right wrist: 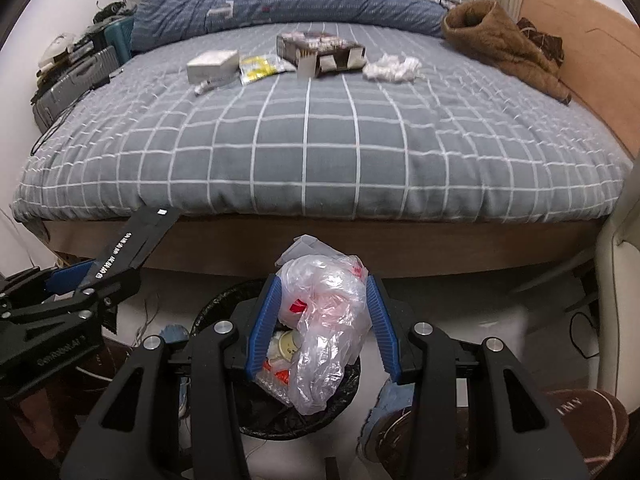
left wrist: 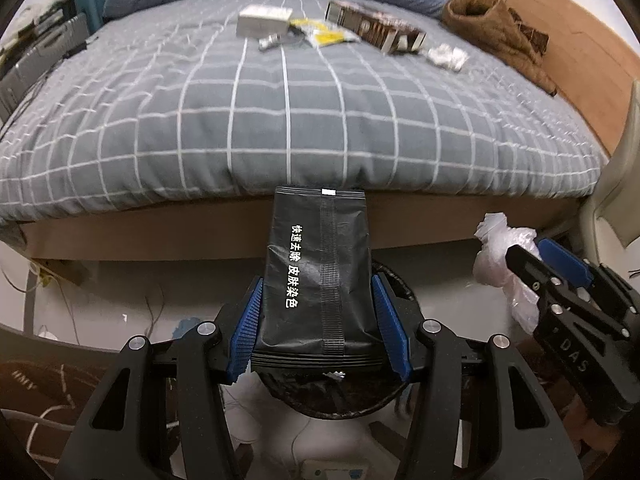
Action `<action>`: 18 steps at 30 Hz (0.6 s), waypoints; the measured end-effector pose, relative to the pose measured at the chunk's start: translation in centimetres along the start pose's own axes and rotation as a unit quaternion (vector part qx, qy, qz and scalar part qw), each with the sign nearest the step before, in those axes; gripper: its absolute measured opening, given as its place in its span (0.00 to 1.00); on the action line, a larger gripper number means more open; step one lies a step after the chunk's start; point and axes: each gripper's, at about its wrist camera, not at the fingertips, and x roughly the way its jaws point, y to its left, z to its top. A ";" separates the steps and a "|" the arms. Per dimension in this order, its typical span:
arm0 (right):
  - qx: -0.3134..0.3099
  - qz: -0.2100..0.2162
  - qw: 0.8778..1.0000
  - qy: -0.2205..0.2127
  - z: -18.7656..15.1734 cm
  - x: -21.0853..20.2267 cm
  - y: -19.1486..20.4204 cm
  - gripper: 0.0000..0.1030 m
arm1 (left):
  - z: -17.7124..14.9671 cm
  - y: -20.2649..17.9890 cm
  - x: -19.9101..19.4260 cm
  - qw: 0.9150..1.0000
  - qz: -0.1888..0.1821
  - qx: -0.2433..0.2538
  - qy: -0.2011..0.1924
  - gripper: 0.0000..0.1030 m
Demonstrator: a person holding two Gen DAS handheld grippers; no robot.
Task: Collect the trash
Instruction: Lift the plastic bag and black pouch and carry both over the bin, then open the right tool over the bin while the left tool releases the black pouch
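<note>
Black sachet (left wrist: 316,276) is pinched in my left hand-held gripper (left wrist: 318,320); a crumpled plastic bag (right wrist: 326,320) is pinched in my right hand-held gripper (right wrist: 320,328). Both hang over the lined bin (right wrist: 216,308) at lower centre, which already holds wrappers. On the bed (right wrist: 320,140), upper frame, boxes, yellow packets and tissues are left, I judge.

The right claw (right wrist: 320,320) grips a crumpled plastic bag (right wrist: 324,320) above a black-lined bin (right wrist: 224,300).
</note>
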 end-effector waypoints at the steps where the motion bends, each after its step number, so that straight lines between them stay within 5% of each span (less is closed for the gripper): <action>1: 0.000 0.000 1.000 0.002 0.1 0.4 0.0 0.42 | 0.1 0.0 0.7 1.000 0.002 0.001 0.004 0.51; 18: 0.009 0.004 0.999 0.049 -1.2 5.2 -2.1 0.42 | -1.4 -1.9 8.3 0.997 0.006 0.025 0.074 0.51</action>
